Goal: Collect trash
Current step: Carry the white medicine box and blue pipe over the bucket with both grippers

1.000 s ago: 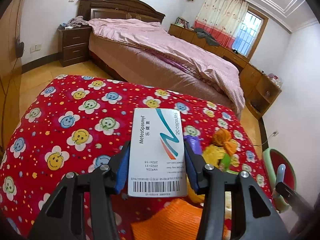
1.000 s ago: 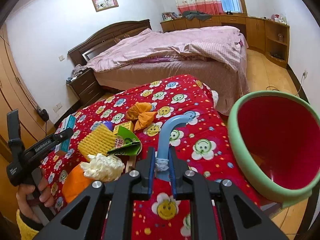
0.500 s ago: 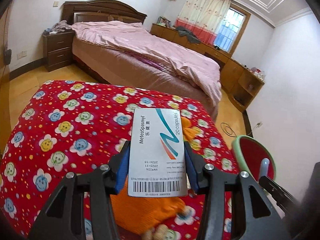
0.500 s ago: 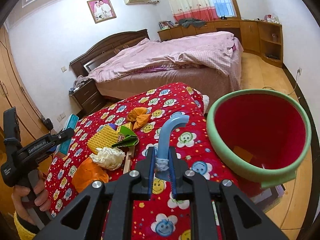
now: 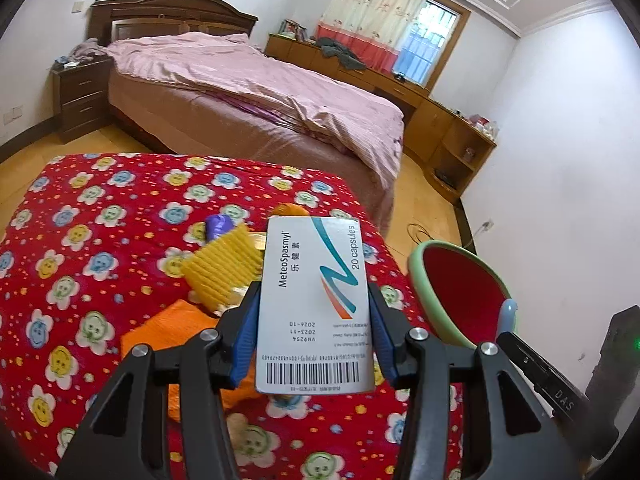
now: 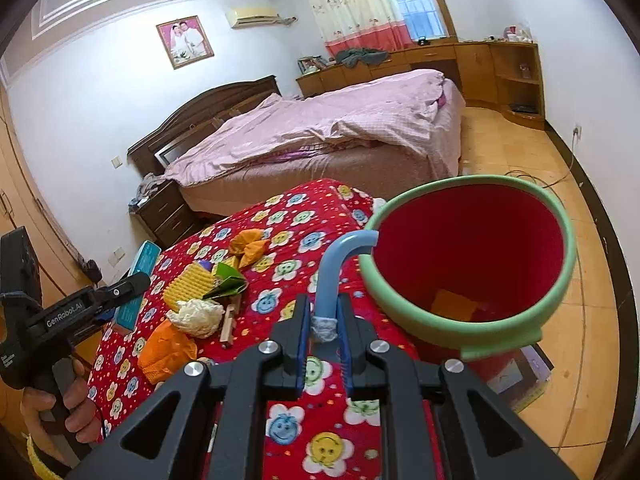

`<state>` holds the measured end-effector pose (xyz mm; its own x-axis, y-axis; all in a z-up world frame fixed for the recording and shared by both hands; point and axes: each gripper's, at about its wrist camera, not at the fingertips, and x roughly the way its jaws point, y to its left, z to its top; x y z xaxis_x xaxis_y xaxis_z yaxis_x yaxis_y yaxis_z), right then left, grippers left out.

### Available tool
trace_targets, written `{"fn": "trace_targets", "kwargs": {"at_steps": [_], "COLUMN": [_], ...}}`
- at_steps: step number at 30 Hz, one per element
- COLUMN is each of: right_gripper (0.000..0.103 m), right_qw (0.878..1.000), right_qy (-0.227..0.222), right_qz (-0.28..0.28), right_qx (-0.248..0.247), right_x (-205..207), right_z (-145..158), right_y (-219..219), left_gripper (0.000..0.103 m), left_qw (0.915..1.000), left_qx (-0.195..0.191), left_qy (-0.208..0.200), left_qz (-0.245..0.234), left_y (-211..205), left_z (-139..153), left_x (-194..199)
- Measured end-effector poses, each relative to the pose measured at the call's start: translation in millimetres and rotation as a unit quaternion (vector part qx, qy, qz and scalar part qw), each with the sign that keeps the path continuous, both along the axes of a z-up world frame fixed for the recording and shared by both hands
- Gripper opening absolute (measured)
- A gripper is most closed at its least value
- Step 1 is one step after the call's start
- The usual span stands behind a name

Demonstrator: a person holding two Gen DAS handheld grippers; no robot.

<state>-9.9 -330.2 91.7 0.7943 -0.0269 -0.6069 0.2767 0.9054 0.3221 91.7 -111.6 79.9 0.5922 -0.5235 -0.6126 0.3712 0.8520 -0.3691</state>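
The left gripper (image 5: 313, 312) clamps the white medicine box (image 5: 314, 304) upright, while the right gripper (image 6: 324, 322) pinches the bin (image 6: 472, 264) at 1 o'clock by its blue handle (image 6: 334, 270).

Right tongs (image 6: 323, 320) clamping blue tube (image 6: 331, 270), beside bin (image 6: 416, 316)

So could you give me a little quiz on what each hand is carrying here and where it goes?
1. True or false: the left gripper holds a white medicine box.
2. What does the right gripper hold?
A) orange cloth
B) bent blue tube
C) wooden stick
3. Fill in: the bin with the green rim is ____ inside.

Key:
1. True. Its fingers clamp the box's sides.
2. B. The bent blue tube curves toward the bin.
3. Red.
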Motion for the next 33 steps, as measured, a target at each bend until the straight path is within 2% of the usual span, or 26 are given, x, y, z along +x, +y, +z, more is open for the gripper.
{"fn": "trace_targets", "kwargs": {"at_steps": [8,19,33], "right_gripper": [0.015,0.015,0.015], "right_qw": [1.0,0.999,0.997], "right_qy": [-0.005,-0.008,-0.001], "right_qz": [-0.018,-0.047,-0.079], "right_qx": [0.004,0.005,0.011], "right_x": [-15.2,-22.1,-15.7], "right_z": [-1.8,-2.7,-15.2], "right_y": [-23.8,-58.1,-101.9], "left_gripper": [0.05,0.05,0.05], "left_qw": [0.9996,0.9972,0.9881], "left_qx": [0.0,0.019,0.041], "left_qy": [0.008,0.006,0.01], "left_qz": [-0.029,-0.072,-0.148], "left_y": [-30.7,-80.3,-167.9], "left_z": [-0.5,-4.8,-24.7], "left_x": [-7.2,-9.5,-4.0]}}
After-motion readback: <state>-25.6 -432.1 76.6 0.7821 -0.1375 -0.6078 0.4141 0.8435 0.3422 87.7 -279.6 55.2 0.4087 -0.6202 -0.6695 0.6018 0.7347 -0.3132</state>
